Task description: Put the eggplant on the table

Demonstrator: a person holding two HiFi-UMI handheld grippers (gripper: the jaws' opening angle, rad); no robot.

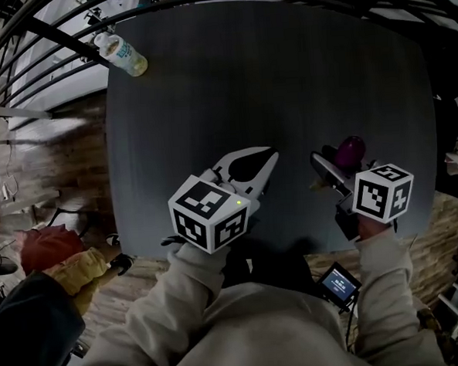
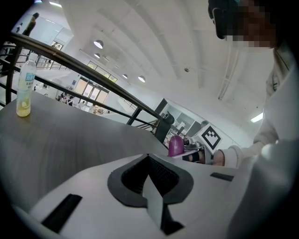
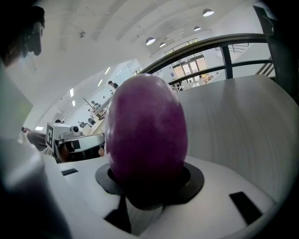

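Note:
A purple eggplant point(image 1: 349, 152) sticks up from between the jaws of my right gripper point(image 1: 335, 169), which is shut on it over the right part of the dark grey table point(image 1: 269, 83). The right gripper view shows the eggplant point(image 3: 147, 130) filling the middle, its lower end seated in the jaws' dark pads, with the tabletop point(image 3: 233, 121) behind. My left gripper point(image 1: 268, 157) hovers over the table's near middle, its white jaws meeting at the tips with nothing between them. From the left gripper view, the eggplant point(image 2: 175, 145) and right gripper point(image 2: 191, 153) appear to the right.
A plastic bottle point(image 1: 120, 53) with pale yellow liquid stands at the table's far left corner, also visible as the bottle point(image 2: 24, 91) in the left gripper view. Black railing bars point(image 1: 57, 34) run behind the table. Red and yellow bundles point(image 1: 59, 254) lie on the wooden floor at left.

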